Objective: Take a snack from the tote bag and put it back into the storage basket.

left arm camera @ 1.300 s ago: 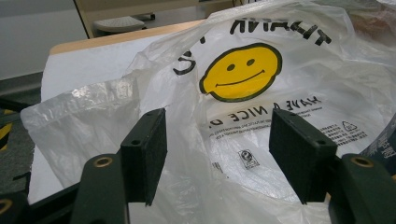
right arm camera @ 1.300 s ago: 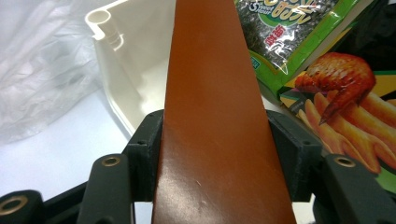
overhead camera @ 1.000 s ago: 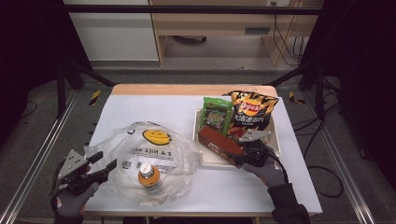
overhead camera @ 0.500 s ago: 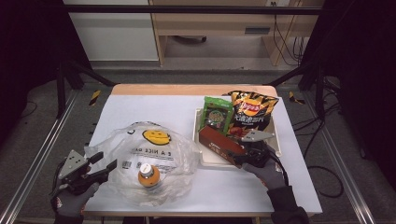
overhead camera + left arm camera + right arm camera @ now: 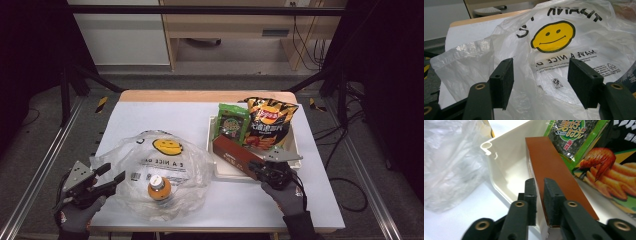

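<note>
A long brown box (image 5: 231,149) (image 5: 554,165) lies slanted in the white tray (image 5: 220,172). My right gripper (image 5: 256,168) (image 5: 541,195) is at the box's near end. Its jaws have just been closing and now pinch the box's near left edge between the pads. A clear plastic bag (image 5: 165,162) (image 5: 554,35) with a yellow smiley lies at the front left, with an orange-capped bottle (image 5: 159,187) inside. My left gripper (image 5: 112,176) (image 5: 541,82) stands open at the bag's left rim. Thin plastic lies between its pads, which do not press on it.
A green seaweed pack (image 5: 232,122) (image 5: 571,135) and a dark chips bag (image 5: 270,122) (image 5: 614,170) lean in the tray behind the box. The tray's wall (image 5: 506,160) rises left of the box. White table (image 5: 150,117) shows behind the bag.
My right gripper has shifted a little toward the table's front, and its jaws have closed onto the brown box's near end. The left gripper, bag and bottle stay as they were.
</note>
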`<action>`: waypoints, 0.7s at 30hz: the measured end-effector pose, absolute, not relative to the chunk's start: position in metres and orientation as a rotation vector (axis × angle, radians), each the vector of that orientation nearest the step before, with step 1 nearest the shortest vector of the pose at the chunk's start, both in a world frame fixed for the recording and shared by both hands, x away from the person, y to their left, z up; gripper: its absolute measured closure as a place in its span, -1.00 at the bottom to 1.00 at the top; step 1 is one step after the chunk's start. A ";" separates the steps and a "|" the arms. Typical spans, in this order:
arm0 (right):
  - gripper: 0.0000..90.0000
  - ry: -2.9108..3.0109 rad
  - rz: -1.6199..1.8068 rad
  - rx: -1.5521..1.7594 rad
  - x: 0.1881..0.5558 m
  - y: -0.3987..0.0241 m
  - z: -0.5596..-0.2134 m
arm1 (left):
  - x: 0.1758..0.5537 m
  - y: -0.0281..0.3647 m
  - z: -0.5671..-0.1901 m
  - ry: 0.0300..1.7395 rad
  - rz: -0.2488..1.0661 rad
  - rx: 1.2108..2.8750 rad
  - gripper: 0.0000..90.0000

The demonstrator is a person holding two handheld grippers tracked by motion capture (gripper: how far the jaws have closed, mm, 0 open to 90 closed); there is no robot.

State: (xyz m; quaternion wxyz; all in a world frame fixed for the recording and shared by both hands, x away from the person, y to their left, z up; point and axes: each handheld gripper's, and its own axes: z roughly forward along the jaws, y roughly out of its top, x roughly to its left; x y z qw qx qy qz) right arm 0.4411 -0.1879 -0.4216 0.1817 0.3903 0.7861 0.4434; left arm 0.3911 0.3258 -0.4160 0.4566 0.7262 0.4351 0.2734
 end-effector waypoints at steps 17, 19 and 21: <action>1.00 2.260 1.222 1.150 0.435 -0.194 -0.430 | 0.391 0.326 -0.417 1.073 0.672 1.792 -0.17; 1.00 2.242 1.226 1.168 0.435 -0.196 -0.430 | 0.391 0.326 -0.417 1.073 0.671 1.792 -0.17; 1.00 2.232 1.212 1.170 0.435 -0.197 -0.430 | 0.391 0.325 -0.417 1.074 0.670 1.791 -0.17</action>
